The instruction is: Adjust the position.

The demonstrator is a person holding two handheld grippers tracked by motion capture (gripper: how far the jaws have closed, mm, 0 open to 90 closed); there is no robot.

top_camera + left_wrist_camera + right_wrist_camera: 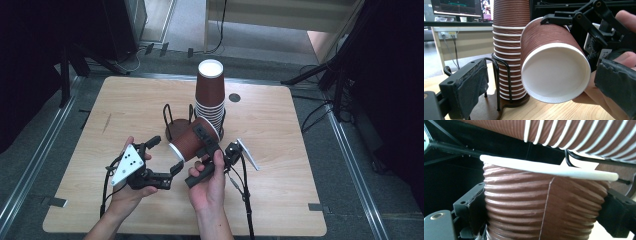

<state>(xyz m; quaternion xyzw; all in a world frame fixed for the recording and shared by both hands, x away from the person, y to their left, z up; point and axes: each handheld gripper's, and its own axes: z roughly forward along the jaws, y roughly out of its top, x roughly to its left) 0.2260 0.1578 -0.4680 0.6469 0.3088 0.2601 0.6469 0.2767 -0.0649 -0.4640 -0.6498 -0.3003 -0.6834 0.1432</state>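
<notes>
- Table (280, 165): bare wood open on every side of the stack; its front and right parts lie free.
- Stack (210, 95) of brown cups: upright in a black wire holder (172, 116), toward the table's far edge, well clear of all edges.
- Cup (190, 142): tipped sideways just before the stack, white mouth facing the left gripper.
- Right gripper (202, 142): jaws clamped on the cup's ribbed wall; its own view shows both pads pressing.
- Left gripper (165, 157): jaws wide apart, empty, near the cup's rim, left of the stack.
</notes>
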